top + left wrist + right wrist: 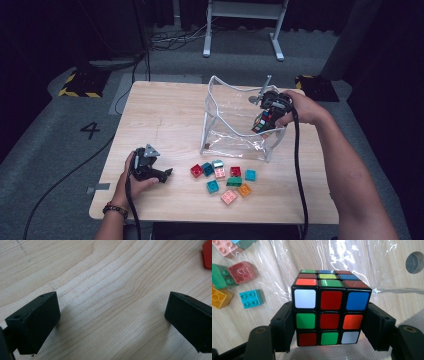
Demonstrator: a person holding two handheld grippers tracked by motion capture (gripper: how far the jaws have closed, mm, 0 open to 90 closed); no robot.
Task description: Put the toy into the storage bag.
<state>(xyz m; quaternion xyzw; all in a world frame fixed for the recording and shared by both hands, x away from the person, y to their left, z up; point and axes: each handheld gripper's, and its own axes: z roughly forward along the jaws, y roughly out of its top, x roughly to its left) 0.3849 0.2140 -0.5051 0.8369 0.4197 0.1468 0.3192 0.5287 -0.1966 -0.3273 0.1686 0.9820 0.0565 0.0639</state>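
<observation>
A clear bag (227,117) with a white rim is stood open on the table (165,115), and a cube (263,123) with coloured stickers is held at its mouth, just over the rim at the bag's right end; whether the cube is inside the bag cannot be told, and nothing else is seen in it. The cube (329,308) is pinched between the jaws of the right gripper (270,107), which is held high and tilted down toward the bag by the right hand (300,107), the forearm stretched across the table's right side. The left gripper (150,167) is rested low near the table's front left edge in the left hand (131,177), its jaws spread wide over bare wood. Nine bricks (225,177) are counted in a loose cluster in front of the bag: two red, four teal, two pink, one orange.
</observation>
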